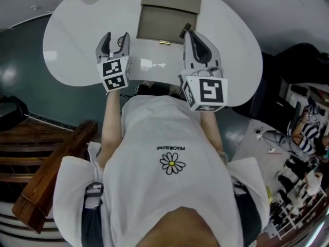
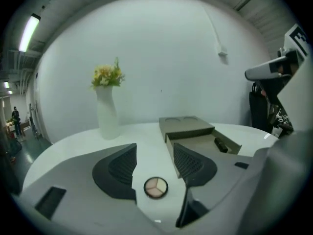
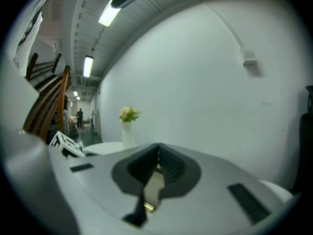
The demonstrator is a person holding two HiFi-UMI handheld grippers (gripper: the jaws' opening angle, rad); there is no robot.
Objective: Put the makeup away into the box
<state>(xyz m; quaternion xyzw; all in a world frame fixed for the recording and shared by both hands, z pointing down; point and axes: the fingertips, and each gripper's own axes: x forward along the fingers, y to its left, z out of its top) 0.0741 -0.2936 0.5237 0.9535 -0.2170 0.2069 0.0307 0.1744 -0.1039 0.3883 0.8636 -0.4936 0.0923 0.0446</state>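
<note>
Left gripper (image 2: 154,151) jaws stand apart over the round eyeshadow compact (image 2: 156,187), which lies on the table (image 2: 73,148) just in front of the box (image 2: 188,127). Best to lower until both pads flank its rim, then close squarely. Right gripper (image 3: 157,151), jaws together on nothing, hangs by the box's front right corner.

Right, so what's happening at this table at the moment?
A person is tidying makeup with a gripper in each hand. The left gripper is open, and a round eyeshadow palette lies on the white table between its jaws, not gripped. The box has its drawer open, with one dark item inside. The right gripper is shut and empty.
</note>
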